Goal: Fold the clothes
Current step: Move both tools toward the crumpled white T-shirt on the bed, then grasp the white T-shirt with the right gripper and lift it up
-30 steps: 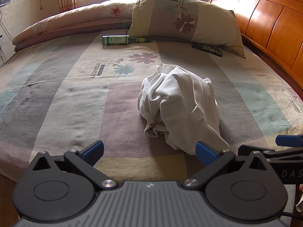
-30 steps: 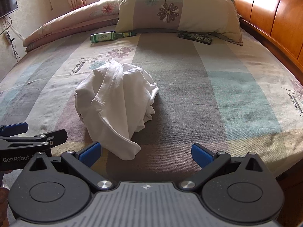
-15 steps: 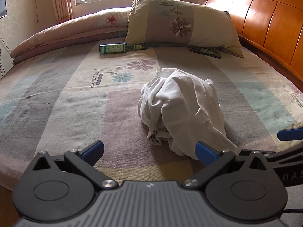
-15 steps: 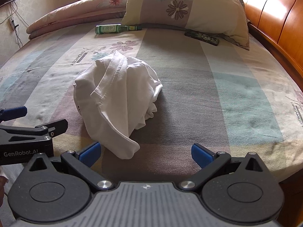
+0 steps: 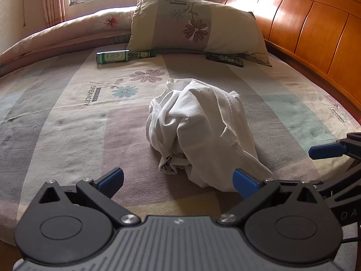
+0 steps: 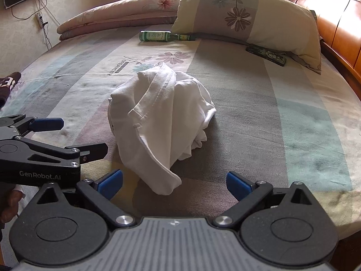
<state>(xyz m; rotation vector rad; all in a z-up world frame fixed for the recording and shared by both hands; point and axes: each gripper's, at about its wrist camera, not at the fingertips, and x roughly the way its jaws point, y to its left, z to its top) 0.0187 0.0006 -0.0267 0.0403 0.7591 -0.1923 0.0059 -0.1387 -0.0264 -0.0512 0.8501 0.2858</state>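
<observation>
A crumpled white garment (image 5: 203, 131) (image 6: 162, 117) lies in a heap in the middle of the bed. My left gripper (image 5: 178, 179) is open just short of the heap's near edge, nothing between its blue pads; its right pad overlaps the cloth's hem in view. My right gripper (image 6: 174, 183) is open too, low over the near end of the same heap, empty. Each gripper shows in the other's view: the right gripper (image 5: 327, 151) at the far right, the left gripper (image 6: 52, 135) at the left edge.
A green glass bottle (image 5: 119, 57) (image 6: 167, 36) and a dark remote (image 5: 225, 59) (image 6: 266, 55) lie near a flowered pillow (image 5: 194, 24). A rolled quilt (image 5: 56, 36) lines the far side, a wooden headboard (image 5: 304, 24) the right. A dark brown cloth (image 6: 9, 84) sits at left.
Both grippers have risen and moved forward toward the white heap, which now looks larger and closer. Both stay open. The garment has not moved.
</observation>
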